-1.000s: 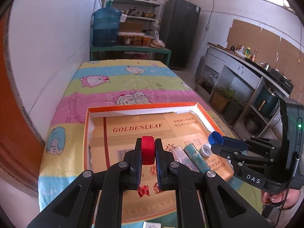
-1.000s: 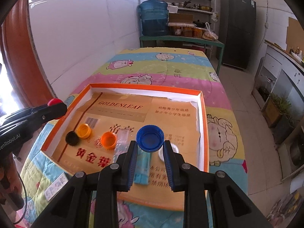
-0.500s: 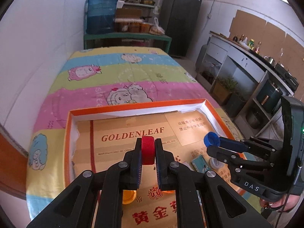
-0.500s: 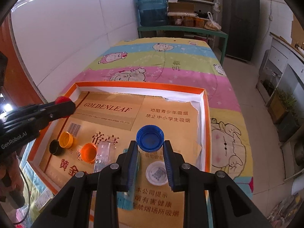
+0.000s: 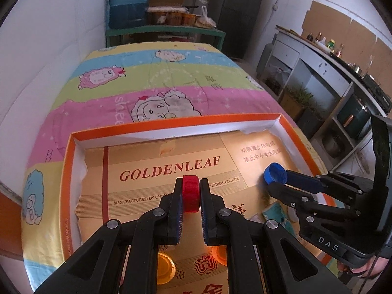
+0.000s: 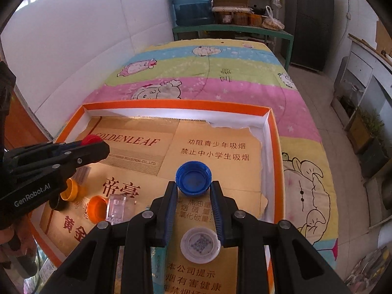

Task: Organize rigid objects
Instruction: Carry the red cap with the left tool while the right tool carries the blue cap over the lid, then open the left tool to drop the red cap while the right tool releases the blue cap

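- A red bottle cap [image 5: 190, 193] is clamped on edge between the pads of the left gripper [image 5: 191, 196], held above the printed cardboard that lines a shallow orange-rimmed tray [image 5: 156, 127].
- A blue bottle cap [image 6: 193, 177], its hollow side turned up, is pinched between the tips of the right gripper [image 6: 193, 183], which is poised over the right half of the same tray.
- The tray is seen resting on a striped cartoon-sheep blanket [image 5: 156, 78] spread over a table.
- A white cap [image 6: 200, 245] is seen lying open side up on the tray floor, below and between the right gripper's fingers.
- An orange cap [image 6: 97, 208] and a yellow-orange cap [image 6: 71, 189] are shown near the tray's left side, just beside a small clear plastic piece [image 6: 117, 207].
- A black cap [image 6: 58, 204] is partly hidden behind the left gripper in the right wrist view.
- A blue water jug [image 6: 191, 1] is visible on a green shelf in the background.
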Motion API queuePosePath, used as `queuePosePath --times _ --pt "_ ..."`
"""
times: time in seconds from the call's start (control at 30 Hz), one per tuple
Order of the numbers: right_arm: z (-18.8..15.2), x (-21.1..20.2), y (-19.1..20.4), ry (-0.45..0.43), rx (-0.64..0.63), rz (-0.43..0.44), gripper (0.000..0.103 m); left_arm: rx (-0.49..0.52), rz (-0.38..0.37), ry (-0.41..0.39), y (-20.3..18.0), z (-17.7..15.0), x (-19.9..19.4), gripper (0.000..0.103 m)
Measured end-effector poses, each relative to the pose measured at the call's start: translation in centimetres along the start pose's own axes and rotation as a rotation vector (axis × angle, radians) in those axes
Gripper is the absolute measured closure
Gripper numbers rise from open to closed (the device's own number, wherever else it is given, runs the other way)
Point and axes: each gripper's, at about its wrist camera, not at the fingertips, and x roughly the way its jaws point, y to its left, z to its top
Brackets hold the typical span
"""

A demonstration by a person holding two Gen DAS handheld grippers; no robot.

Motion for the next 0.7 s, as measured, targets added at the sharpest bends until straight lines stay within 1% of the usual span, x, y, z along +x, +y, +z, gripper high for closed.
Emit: queuePosePath --times 0.17,0.27,0.4,0.43,0.47,0.53,0.6,0.7 --pt "0.0 0.3 0.1 0.006 -0.009 -0.003 0.075 0.000 -0.001 0.049 -0.2 -0.1 0.9 0.091" --pt "0.0 0.4 0.2 0.018 -0.018 -0.016 0.075 -0.014 -0.010 0.062 0.0 -0.1 1.2 0.090" --pt "0.1 0.5 0.3 0.021 -0.016 -0.014 0.074 -0.020 -0.028 0.069 0.0 -0.2 1.3 0.081" --pt "0.0 0.5 0.3 0.022 -0.016 -0.014 0.074 -0.018 -0.024 0.071 -0.1 -0.3 1.3 0.074" --pt "0.0 0.5 0.2 0.022 -0.017 -0.015 0.074 -0.017 -0.019 0.072 -0.2 -0.4 1.3 0.070" --pt "0.0 0.6 0.2 0.021 -0.019 -0.018 0.074 -0.018 -0.022 0.064 -0.3 -0.4 1.2 0.057" --pt "0.0 0.5 0.3 0.021 -0.023 -0.023 0.074 -0.019 -0.025 0.064 -0.3 -0.5 1.2 0.053" --pt "0.0 0.6 0.5 0.021 -0.030 -0.030 0.074 -0.022 -0.022 0.061 -0.2 -0.5 1.1 0.053"
